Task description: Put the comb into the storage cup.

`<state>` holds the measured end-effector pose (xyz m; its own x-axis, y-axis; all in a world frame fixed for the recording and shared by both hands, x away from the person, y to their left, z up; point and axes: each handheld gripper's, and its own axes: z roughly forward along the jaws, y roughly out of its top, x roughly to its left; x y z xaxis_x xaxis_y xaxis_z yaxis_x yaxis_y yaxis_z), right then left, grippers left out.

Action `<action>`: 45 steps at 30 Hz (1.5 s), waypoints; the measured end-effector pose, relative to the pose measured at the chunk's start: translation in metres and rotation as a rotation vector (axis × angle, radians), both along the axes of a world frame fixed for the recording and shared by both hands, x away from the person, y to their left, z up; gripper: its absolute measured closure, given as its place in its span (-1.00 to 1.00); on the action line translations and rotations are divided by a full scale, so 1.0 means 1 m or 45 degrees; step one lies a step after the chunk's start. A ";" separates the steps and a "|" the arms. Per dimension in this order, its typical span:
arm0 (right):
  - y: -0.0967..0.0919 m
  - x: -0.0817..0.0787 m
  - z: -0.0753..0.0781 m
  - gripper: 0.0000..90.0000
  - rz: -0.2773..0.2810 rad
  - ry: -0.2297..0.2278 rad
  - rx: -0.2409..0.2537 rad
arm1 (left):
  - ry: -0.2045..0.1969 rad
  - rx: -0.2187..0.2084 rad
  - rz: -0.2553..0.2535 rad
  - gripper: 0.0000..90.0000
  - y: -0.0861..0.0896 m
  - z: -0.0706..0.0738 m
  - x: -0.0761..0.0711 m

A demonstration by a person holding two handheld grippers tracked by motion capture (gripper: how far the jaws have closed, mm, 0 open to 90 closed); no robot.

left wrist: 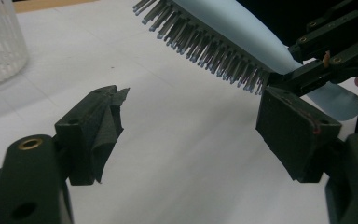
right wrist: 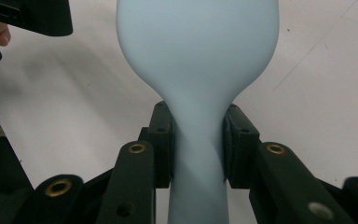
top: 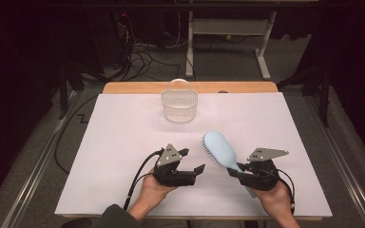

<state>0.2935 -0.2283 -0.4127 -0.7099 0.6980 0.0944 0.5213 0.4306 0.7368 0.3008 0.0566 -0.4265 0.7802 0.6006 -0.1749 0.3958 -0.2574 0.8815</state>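
No writing or brand mark can be read anywhere. Low right of the high view, the right gripper (top: 234, 172) is clenched on the neck of the pale blue hairbrush (top: 221, 148), bristles facing left. Left of centre, the left gripper (top: 193, 160) stands released, holding nothing. Farther up, the clear basket (top: 179, 105) sits on the white table (top: 123, 133).

Smooth matt pale-blue plastic hairbrush (top: 221, 148) with dark bristles; translucent ribbed plastic basket (top: 179, 105); matt white sheet (top: 123, 142) over wooden table edge (top: 138, 87)
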 end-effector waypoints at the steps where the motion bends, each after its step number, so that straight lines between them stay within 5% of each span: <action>1: 0.001 0.000 0.000 0.56 0.002 -0.006 -0.007 | 0.005 0.002 -0.006 -0.51 -0.004 0.000 0.002; 16: 0.007 0.000 -0.002 0.56 0.026 -0.008 -0.010 | 0.064 -0.019 -0.047 -0.60 -0.020 -0.001 0.011; 29: 0.008 0.000 -0.001 0.55 0.039 -0.041 -0.007 | 0.133 -0.109 -0.100 -0.67 -0.035 0.001 0.019; 45: 0.018 -0.005 0.001 0.56 0.068 -0.116 -0.035 | 0.177 -0.091 -0.107 -0.68 -0.052 0.002 0.021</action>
<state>0.2880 -0.2108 -0.4114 -0.7508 0.6605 0.0089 0.4283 0.4765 0.7678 0.3222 0.0048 -0.4243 0.7925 0.5164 -0.3245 0.4949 -0.2335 0.8370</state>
